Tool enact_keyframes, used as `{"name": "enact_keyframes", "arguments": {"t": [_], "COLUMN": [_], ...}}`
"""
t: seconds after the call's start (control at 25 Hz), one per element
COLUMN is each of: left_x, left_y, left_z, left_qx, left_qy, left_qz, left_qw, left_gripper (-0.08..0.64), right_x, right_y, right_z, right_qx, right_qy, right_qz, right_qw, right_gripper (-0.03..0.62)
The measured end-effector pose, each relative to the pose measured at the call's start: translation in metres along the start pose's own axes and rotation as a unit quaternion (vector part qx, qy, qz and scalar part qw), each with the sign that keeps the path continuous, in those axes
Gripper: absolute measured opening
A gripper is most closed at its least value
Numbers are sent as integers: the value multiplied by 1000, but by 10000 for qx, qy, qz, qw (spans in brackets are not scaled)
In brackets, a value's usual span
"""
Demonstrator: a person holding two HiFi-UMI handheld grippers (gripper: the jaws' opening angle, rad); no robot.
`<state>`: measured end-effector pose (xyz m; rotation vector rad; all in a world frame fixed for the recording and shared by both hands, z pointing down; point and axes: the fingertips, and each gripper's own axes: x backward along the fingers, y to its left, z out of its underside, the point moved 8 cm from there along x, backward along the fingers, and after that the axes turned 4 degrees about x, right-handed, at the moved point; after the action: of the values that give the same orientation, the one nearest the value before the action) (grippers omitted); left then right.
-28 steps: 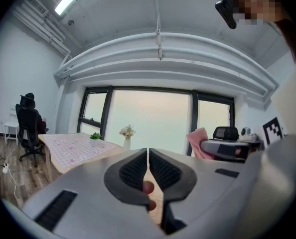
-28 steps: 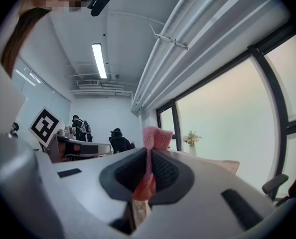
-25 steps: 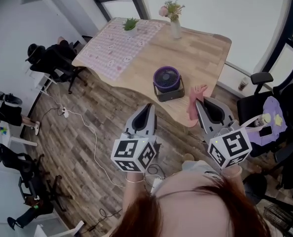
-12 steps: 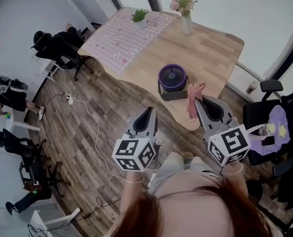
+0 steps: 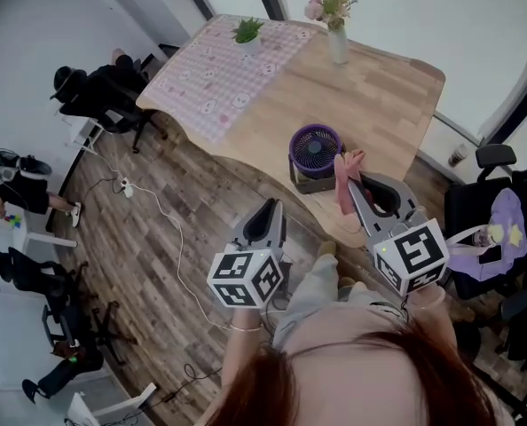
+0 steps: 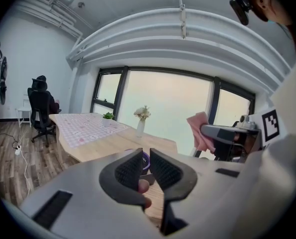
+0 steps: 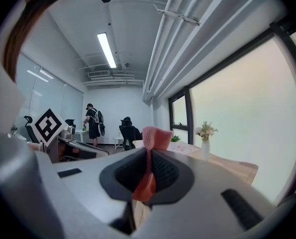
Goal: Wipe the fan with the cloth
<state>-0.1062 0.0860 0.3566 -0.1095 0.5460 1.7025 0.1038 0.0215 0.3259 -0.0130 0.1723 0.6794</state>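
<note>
A small purple fan stands near the front edge of the wooden table. My right gripper is shut on a pink cloth, which it holds just right of the fan; whether the two touch I cannot tell. In the right gripper view the cloth sticks up from between the closed jaws of that gripper. My left gripper hovers over the floor short of the table, its jaws together and holding nothing. In the left gripper view the fan peeks out behind the gripper, with the cloth to the right.
A vase of flowers and a potted plant stand at the table's far end, the plant on a pink patterned tablecloth. A seated person is at the left. A cable crosses the wooden floor. Office chairs stand at the right.
The table and fan have come closer. My right gripper with the cloth has moved forward, up beside the fan's right edge. The left gripper has kept its place beside it.
</note>
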Motion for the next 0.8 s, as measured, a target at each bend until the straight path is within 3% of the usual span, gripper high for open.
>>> {"name": "enact_keyframes", "arguments": {"t": [0.44,0.8], "left_x": [-52,-95], "left_y": [46,75], "left_z": [-10,4], "left_qx": [42,180], "left_qy": [434,1097], "left_qz": [164,349], "left_qw": [9989,9932], "left_gripper": [39,71], "right_x": [-60,-102], "right_y": [-19,-30], "right_z": [4,17], "right_qx": [229,598], "right_qy": [300,666], "right_qz": [90,72], "right_qw": [9992,9960], "right_gripper": [23,23]}}
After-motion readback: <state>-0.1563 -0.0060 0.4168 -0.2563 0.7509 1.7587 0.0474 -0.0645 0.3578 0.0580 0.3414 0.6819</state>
